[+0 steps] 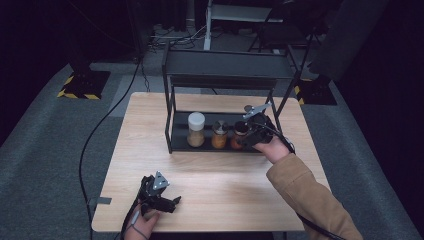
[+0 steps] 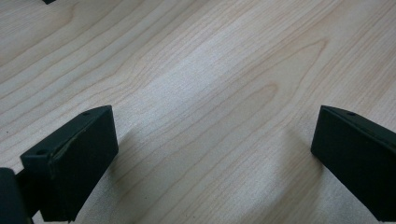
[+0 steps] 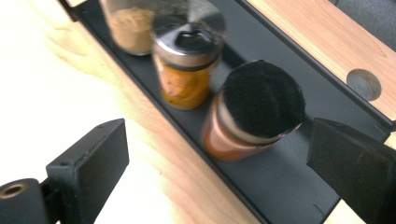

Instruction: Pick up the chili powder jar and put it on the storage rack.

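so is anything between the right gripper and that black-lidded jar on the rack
Nothing visible. In the right gripper view the right gripper is open, and the black-lidded jar stands in the gap ahead of its fingers. The orange spice jar stands beside it on the rack shelf, not in the path.

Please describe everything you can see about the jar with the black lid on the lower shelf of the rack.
The black-lidded jar is a small clear jar holding reddish-orange powder, closed with a round black lid. It stands on the bottom tray of the black metal rack, rightmost of three jars, beside the steel-capped jar but apart from it. In the right gripper view it looks tilted, perhaps from the camera angle. The right gripper is open around it, jaws not touching.
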A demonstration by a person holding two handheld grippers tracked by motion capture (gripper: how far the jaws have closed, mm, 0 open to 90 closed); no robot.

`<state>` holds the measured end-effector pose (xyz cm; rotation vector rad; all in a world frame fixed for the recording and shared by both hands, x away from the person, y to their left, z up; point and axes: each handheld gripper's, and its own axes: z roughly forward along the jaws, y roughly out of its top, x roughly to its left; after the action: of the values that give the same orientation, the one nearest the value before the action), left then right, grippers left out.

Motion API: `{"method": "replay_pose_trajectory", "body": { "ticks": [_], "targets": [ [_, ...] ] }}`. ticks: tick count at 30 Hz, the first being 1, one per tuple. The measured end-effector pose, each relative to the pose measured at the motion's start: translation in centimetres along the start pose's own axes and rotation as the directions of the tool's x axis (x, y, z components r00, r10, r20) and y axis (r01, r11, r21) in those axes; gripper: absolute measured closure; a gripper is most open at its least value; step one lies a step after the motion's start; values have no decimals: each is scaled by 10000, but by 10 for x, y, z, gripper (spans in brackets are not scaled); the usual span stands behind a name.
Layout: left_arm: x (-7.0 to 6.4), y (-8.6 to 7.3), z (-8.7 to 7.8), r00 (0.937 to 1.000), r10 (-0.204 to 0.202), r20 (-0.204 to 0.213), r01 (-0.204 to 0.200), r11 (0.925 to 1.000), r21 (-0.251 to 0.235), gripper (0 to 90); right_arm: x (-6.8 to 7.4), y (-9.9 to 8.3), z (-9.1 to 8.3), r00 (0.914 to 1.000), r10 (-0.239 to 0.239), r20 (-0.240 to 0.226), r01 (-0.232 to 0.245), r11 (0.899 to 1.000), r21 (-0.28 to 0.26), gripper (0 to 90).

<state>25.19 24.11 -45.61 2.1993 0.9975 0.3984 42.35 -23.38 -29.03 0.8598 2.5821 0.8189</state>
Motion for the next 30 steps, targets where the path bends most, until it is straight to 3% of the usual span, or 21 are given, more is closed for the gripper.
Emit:
{"method": "replay_pose_trajectory", "body": {
  "ticks": [15,30],
  "targets": [
    [0,0,0,10000,35,59,-35,10000,1,1,23,-23,-36,9987,-462,-200,455,9983,-365,51],
    [0,0,0,10000,31,54,-31,10000,-3,1,34,-49,-48,9980,-518,-354,496,9970,-591,50]
  ]
}}
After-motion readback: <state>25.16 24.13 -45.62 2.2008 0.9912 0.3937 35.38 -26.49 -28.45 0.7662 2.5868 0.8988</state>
